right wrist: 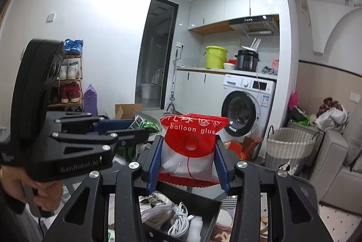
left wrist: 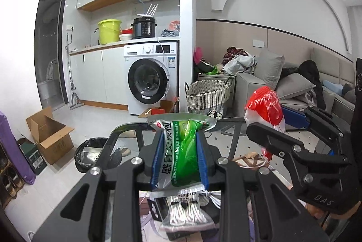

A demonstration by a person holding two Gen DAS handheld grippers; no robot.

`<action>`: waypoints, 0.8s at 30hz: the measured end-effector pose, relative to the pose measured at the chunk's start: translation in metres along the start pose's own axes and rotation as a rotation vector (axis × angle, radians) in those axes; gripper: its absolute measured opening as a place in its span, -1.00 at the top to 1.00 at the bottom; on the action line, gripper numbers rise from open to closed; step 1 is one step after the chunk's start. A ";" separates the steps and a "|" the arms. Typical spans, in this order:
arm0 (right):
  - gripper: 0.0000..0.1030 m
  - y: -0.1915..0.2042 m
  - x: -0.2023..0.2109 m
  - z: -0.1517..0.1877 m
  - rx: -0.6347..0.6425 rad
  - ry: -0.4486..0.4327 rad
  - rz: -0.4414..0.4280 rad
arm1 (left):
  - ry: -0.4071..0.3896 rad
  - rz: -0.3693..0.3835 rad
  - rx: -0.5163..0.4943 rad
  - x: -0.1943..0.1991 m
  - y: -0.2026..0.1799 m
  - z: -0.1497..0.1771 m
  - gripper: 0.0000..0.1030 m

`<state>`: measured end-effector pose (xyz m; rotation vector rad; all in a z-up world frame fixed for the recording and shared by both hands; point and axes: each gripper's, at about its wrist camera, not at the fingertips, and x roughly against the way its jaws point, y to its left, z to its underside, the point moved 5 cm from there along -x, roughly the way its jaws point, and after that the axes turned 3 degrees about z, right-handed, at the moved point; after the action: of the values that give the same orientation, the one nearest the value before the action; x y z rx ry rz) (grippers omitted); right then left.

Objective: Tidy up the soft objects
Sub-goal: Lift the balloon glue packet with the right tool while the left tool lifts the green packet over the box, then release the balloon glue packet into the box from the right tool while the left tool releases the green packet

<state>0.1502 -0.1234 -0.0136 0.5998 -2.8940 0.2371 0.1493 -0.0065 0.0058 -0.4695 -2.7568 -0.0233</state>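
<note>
Behind everything, a washing machine [left wrist: 151, 74] and a woven basket [left wrist: 207, 94] are seen. A green packet [left wrist: 181, 151] is squeezed between the blue pads of the left gripper [left wrist: 179, 157]. A red balloon glue bag [right wrist: 192, 147] is pinched by the right gripper [right wrist: 189, 158]. Both are held up over a black box [right wrist: 181, 214].

Left wrist view sits right behind the left gripper [left wrist: 179, 156], looking level along its fingers over a green packet [left wrist: 181, 151] held close to the lens, toward the washing machine [left wrist: 150, 77] and sofa [left wrist: 294, 88] well beyond. Right wrist view sits likewise behind the right gripper [right wrist: 187, 158], red balloon glue bag [right wrist: 192, 144] close up, facing further left to the shoe rack [right wrist: 70, 81]. Both share the washing machine [right wrist: 246, 111], green bucket [left wrist: 109, 30] [right wrist: 215, 57], wicker basket [left wrist: 208, 95] [right wrist: 289, 144]; each sees the other gripper at its edge
</note>
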 end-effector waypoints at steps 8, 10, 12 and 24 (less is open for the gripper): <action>0.17 -0.011 -0.029 0.007 -0.009 0.065 0.005 | 0.018 -0.009 0.052 -0.027 0.008 -0.003 0.48; 0.17 -0.013 -0.037 0.009 -0.012 0.098 0.003 | 0.033 -0.007 0.053 -0.030 0.009 -0.001 0.48; 0.17 -0.015 -0.048 0.016 -0.022 0.148 0.003 | 0.054 -0.009 0.055 -0.035 0.010 0.002 0.48; 0.17 -0.024 -0.104 0.081 -0.043 0.470 -0.011 | 0.270 -0.027 0.046 -0.071 0.007 0.032 0.47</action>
<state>0.2421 -0.1211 -0.1107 0.4758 -2.4361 0.2710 0.2040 -0.0198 -0.0490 -0.3863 -2.4934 -0.0280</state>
